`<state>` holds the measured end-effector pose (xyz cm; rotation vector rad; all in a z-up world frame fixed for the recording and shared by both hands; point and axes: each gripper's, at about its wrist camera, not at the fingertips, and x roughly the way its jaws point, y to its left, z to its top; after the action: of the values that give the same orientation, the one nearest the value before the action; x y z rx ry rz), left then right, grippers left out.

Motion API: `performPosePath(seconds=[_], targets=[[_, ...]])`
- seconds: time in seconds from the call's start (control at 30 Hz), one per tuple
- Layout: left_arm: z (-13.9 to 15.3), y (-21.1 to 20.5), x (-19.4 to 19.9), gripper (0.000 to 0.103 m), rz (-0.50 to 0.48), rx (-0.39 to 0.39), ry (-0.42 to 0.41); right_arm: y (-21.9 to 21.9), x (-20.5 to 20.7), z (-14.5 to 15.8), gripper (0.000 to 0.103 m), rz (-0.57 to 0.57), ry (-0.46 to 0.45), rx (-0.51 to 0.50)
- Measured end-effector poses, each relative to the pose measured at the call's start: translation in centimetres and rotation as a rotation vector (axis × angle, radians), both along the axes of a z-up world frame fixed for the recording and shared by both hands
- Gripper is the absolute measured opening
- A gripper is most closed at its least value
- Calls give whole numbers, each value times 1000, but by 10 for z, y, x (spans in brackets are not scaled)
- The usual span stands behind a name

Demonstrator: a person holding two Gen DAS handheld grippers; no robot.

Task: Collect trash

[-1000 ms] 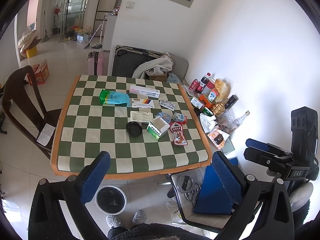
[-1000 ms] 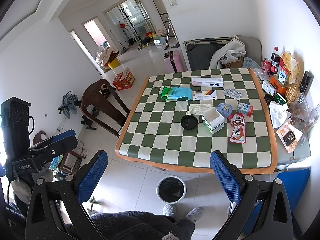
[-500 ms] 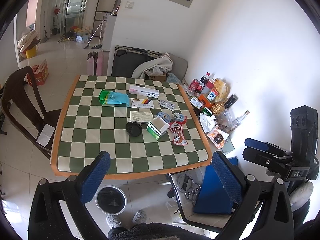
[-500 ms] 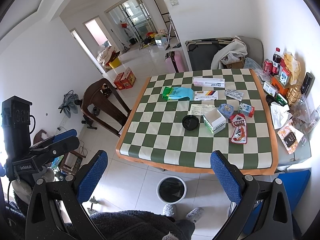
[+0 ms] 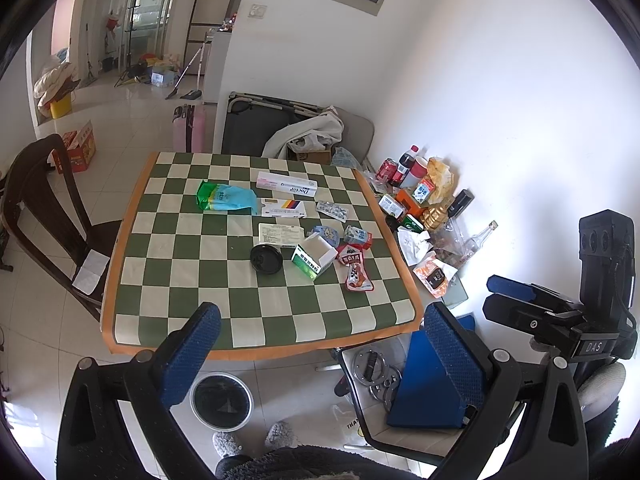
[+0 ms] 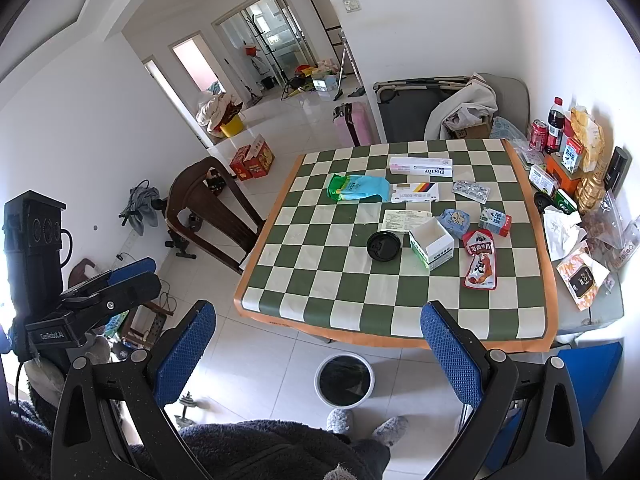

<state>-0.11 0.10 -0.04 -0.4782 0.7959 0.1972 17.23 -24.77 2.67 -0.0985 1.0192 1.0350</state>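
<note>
A green-and-white checked table (image 5: 168,276) (image 6: 320,284) holds scattered trash: a black cup lid (image 5: 266,259) (image 6: 383,245), an open white-and-green box (image 5: 314,258) (image 6: 432,243), a red snack wrapper (image 5: 356,268) (image 6: 480,266), a green-blue bag (image 5: 226,197) (image 6: 358,187), pill boxes and a blister pack (image 6: 471,191). A white trash bin (image 5: 221,400) (image 6: 345,380) stands on the floor under the table's near edge. My left gripper (image 5: 320,354) and right gripper (image 6: 316,354) are both open and empty, held high in front of the table.
A dark wooden chair (image 5: 44,208) (image 6: 208,208) stands left of the table. Bottles, cans and snack bags (image 5: 420,192) (image 6: 568,152) crowd a side surface along the right wall. A blue folder (image 5: 432,380) lies on a chair below right. My feet (image 6: 364,424) are near the bin.
Both views have shifted very slightly; the table and trash sit almost where they were. Both grippers stay open and empty.
</note>
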Motion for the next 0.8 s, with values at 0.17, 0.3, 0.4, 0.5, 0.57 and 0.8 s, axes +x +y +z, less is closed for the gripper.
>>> performPosePath(seconds=[0.17, 0.3, 0.4, 0.5, 0.57, 0.8], targets=[[0, 0, 0, 103, 0, 0, -1, 0, 0, 0, 103, 1, -1, 1], [0, 0, 0, 103, 0, 0, -1, 0, 0, 0, 103, 2, -2, 2], [0, 0, 0, 103, 0, 0, -2, 0, 0, 0, 103, 2, -2, 2], [1, -1, 2, 103, -4, -2, -2, 0, 1, 1, 103, 2, -2, 2], [2, -2, 4, 103, -3, -3, -3, 0, 1, 1, 103, 2, -2, 3], [8, -4, 7, 103, -4, -4, -4, 0, 1, 2, 103, 2, -3, 4]])
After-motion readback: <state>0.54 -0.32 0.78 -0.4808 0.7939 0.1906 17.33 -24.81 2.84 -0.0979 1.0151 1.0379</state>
